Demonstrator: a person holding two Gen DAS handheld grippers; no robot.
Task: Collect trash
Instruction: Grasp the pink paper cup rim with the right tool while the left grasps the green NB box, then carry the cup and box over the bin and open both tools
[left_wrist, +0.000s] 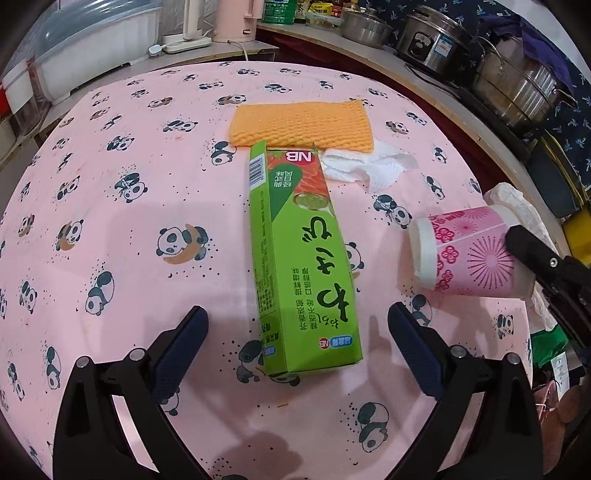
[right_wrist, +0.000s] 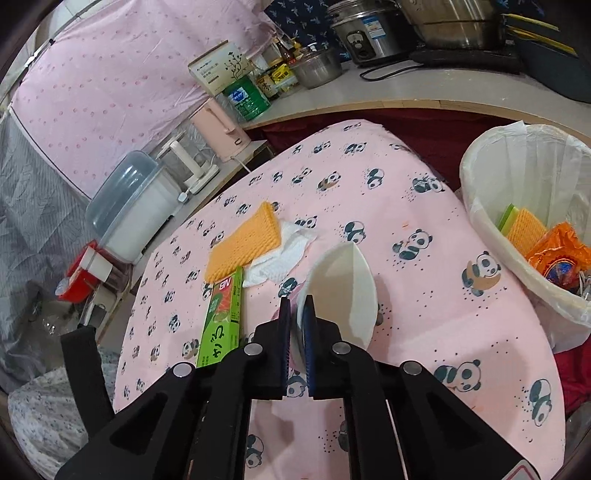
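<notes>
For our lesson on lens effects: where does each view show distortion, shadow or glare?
Left wrist view: the table edge bows into a curve, dark corners ring the frame, and soft shadows trail the green box. Right wrist view: the counter curves likewise, the right gripper looms large, and the pots glint.

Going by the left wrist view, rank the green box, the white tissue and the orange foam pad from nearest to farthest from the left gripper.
From the left gripper:
1. Green box: nearest, its near end lies between the open fingers, flat on the tablecloth.
2. White tissue: farther, crumpled to the right of the box's far end.
3. Orange foam pad: farthest, lying across just beyond the box's far end.
</notes>
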